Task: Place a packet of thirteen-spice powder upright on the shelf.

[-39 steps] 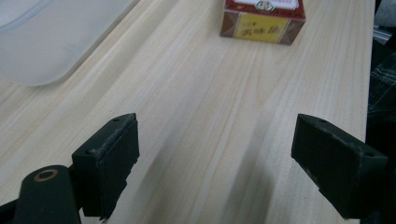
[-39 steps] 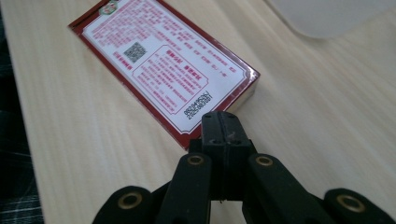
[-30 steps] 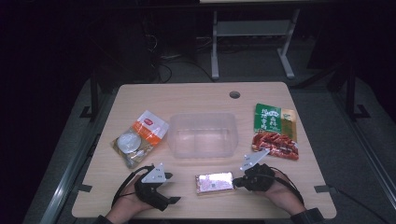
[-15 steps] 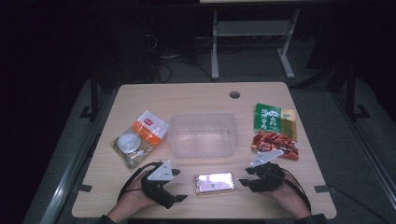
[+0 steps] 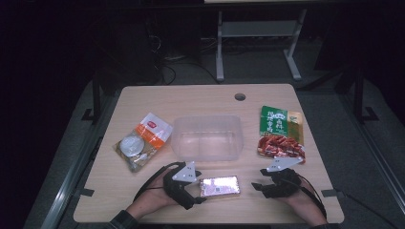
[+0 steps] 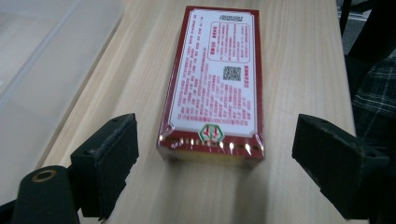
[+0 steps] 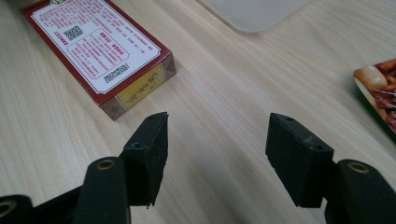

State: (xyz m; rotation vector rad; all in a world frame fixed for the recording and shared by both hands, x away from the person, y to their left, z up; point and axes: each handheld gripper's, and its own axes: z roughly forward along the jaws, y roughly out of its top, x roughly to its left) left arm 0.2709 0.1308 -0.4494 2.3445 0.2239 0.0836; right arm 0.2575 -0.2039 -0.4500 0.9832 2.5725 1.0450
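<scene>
Pale wooden table (image 5: pixel 143 200), dark room

We note one flat rectangular carton, dark red with a white printed panel (image 5: pixel 219 186), wrapped in clear glossy film. It lies flat on the light wooden table (image 5: pixel 200 98), broad face up, near the front edge and roughly midway across. Its long axis runs left to right in the high view. The white panel carries dense red text, a small square code and a green-and-red emblem near one short end. We see a yellow strip on the other short end face in the right gripper view. The carton appears closed and undamaged; the film reflects light.
</scene>
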